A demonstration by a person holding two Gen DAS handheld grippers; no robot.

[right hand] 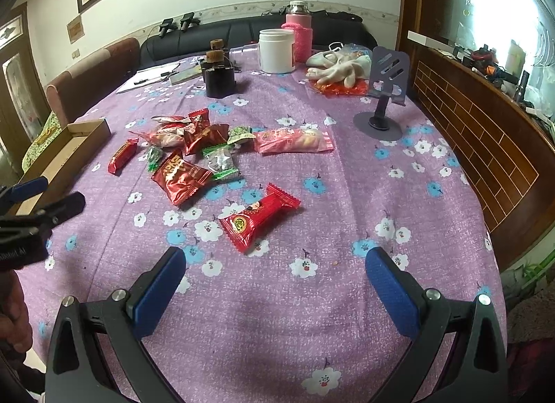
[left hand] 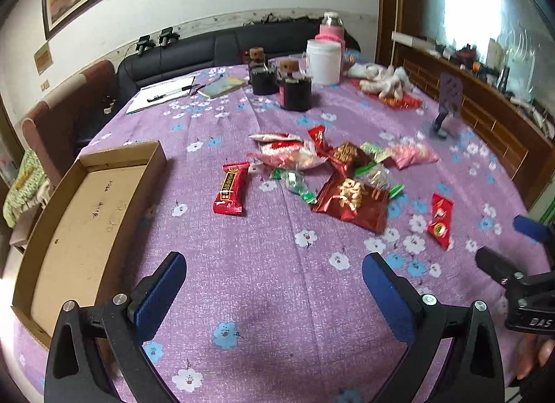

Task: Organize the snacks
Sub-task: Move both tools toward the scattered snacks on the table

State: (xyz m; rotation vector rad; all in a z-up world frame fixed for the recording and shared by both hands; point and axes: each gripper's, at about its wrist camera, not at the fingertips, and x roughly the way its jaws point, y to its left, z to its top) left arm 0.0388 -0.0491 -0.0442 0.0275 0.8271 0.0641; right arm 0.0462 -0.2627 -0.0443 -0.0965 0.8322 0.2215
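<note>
Both grippers hover, jaws wide apart, gripping nothing: left gripper [left hand: 274, 278] faces the red snack bar [left hand: 230, 189] ahead, right gripper [right hand: 275, 274] faces a red packet [right hand: 258, 217].

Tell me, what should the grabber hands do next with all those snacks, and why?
Probably the right gripper should ease forward over the lone red snack packet with the round green mark. Both it and the left gripper are open and hold nothing, that packet lies nearest, apart from the pile, and the shallow brown cardboard box has nothing in it yet.
</note>
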